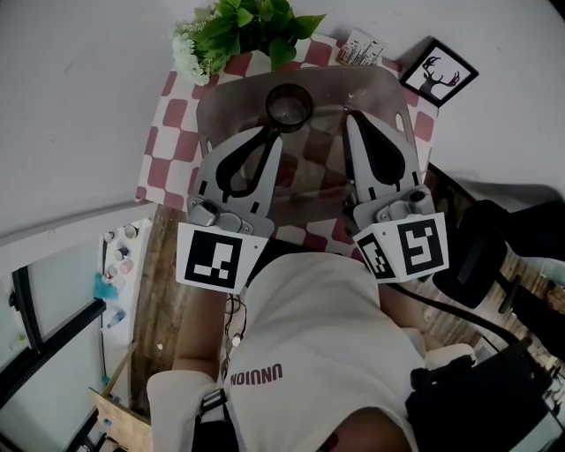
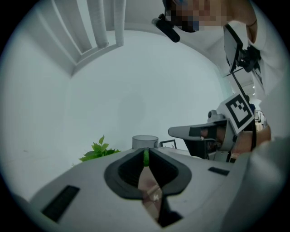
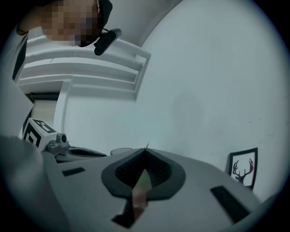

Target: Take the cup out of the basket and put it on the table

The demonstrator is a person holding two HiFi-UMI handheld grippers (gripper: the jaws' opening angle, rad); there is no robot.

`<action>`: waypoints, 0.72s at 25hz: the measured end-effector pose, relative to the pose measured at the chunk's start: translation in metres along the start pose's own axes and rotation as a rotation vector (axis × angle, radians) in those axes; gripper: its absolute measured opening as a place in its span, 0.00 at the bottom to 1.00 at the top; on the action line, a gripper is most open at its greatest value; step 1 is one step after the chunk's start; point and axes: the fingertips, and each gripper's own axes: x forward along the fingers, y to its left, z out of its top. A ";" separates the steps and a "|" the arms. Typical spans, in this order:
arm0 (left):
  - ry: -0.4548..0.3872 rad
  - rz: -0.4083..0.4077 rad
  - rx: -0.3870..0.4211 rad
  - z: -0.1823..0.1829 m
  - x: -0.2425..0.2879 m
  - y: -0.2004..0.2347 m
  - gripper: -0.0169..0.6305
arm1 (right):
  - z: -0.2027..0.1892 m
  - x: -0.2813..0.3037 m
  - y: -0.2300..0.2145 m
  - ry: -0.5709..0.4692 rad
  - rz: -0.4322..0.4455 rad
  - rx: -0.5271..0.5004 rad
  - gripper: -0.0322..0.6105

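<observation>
A dark, smoky glass cup [image 1: 289,104] stands upright at the far rim of the translucent grey basket [image 1: 388,84], which sits on the red-checked cloth. My left gripper [image 1: 275,132] lies level over the basket, its tips closed together on the cup's near side. From the left gripper view the cup [image 2: 145,141] shows just past the left gripper [image 2: 146,152], with only a thin slit between the jaws. My right gripper [image 1: 353,119] hovers over the basket's right half, shut and holding nothing. In the right gripper view the right gripper [image 3: 145,150] has its tips meeting, and the cup's rim [image 3: 120,151] shows faintly to the left.
A green plant [image 1: 238,26] with white flowers stands right behind the cup. A framed deer picture [image 1: 439,72] leans at the back right, next to a small card stand [image 1: 360,48]. The white wall is close behind. A black chair [image 1: 494,256] stands at the right.
</observation>
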 end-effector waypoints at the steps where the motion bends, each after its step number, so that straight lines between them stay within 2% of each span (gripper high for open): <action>1: -0.001 0.006 -0.002 0.001 -0.001 0.001 0.10 | 0.000 0.001 0.001 0.001 0.004 -0.001 0.08; 18: -0.019 0.143 -0.028 0.004 -0.032 0.037 0.10 | -0.006 0.022 0.032 0.026 0.110 -0.022 0.08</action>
